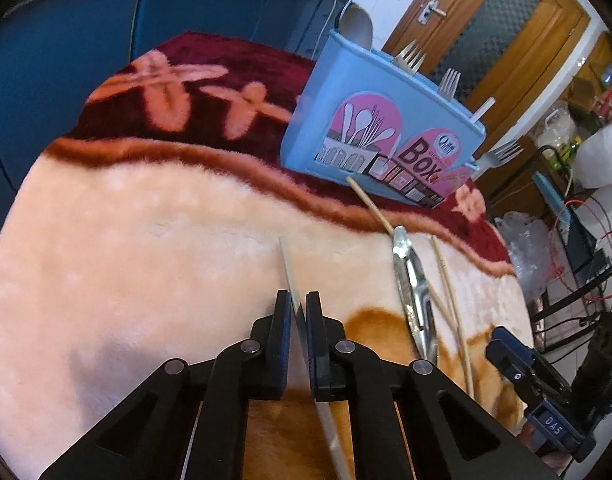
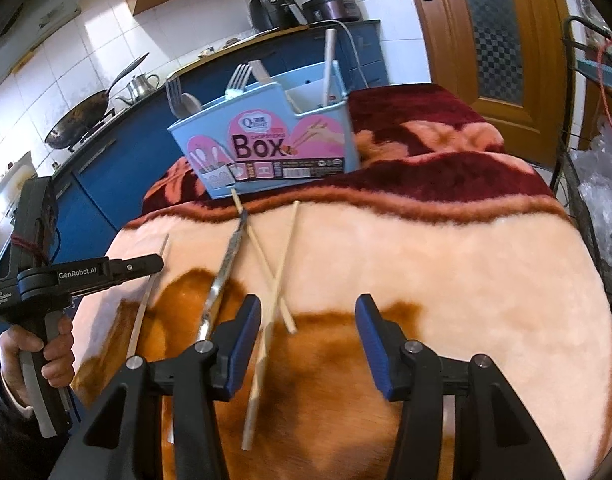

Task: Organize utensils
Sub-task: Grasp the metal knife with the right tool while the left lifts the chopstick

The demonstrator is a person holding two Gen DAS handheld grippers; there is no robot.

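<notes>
- Here, two views look down along hand-held grippers over a plush blanket [image 2: 446,260], peach and orange with a dark red band at its far side.
- The left gripper [image 1: 297,304] has its jaws pressed together on a single pale chopstick [image 1: 287,268]; the stick's tip points to 12 o'clock beyond the pads, and its other end runs back between the fingers.
- In the right wrist view, a hand [image 2: 53,344] at 9 o'clock grips that tool's handle.
- The right gripper [image 2: 308,312] holds its jaws spread, nothing between the blue pads; it hovers over the blanket.
- A crossed pair of chopsticks [image 2: 279,264] lies just ahead of its left pad, at about 11 o'clock, the longer stick passing beside that pad toward 6 o'clock.
- A metal utensil [image 2: 223,268] lies just left of the pair, its far end crossing one stick; whether it is a spoon or a knife I cannot tell.
- A light blue chopstick box [image 2: 265,148], printed "Box", stands at 12 o'clock on the red band.
- Several forks [image 2: 237,76] and a white handle [image 2: 329,64] stand upright in its compartments.
- A wooden door [image 2: 486,40] stands at 1 o'clock behind.
</notes>
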